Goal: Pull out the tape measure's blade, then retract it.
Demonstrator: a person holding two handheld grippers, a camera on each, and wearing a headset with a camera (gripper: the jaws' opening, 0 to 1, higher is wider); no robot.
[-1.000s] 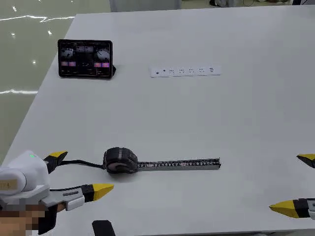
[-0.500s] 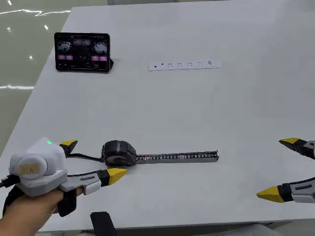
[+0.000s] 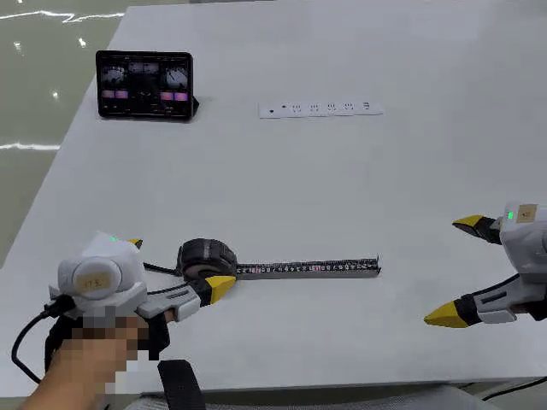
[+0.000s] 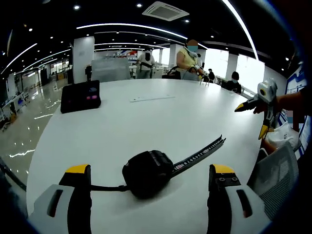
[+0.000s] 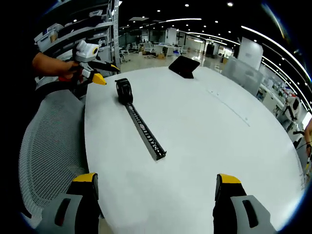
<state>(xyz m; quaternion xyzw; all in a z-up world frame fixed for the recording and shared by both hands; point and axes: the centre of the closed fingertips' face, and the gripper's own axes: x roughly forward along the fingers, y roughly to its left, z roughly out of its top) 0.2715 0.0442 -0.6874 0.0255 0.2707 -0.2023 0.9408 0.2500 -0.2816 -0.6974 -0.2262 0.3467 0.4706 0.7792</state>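
While the tape measure [image 3: 207,260] lies at the lower left of the head view, its blade [image 3: 308,268] runs flat to the right and ends near lower centre. The case is dark, rounded and rubbery-looking. The blade is a thin dark strip with fine markings and a raised lip at its end. A thin black cord [image 3: 158,270] trails left from the case.

The table [image 3: 342,188] is smooth, matte, white, with a rounded near edge. The left gripper [image 3: 179,265], grey body with yellow tips, has its jaws spread wide and holds nothing. In the left gripper view the case sits between the two tips and a little ahead, clear of both.

The right gripper [image 3: 453,270], at lower right, is also spread wide with nothing in it, well apart from the blade's end, with bare tabletop between.

A dark tablet [image 3: 144,84] with a lit screen stands propped at upper left, near the table's left edge. A flat white power strip [image 3: 320,108] lies at upper centre. Both are well apart from the tape measure, with open table around them. Glossy floor [image 3: 43,77] shows past the left edge. A grey mesh chair [image 5: 44,146] sits by the near edge in the right gripper view.
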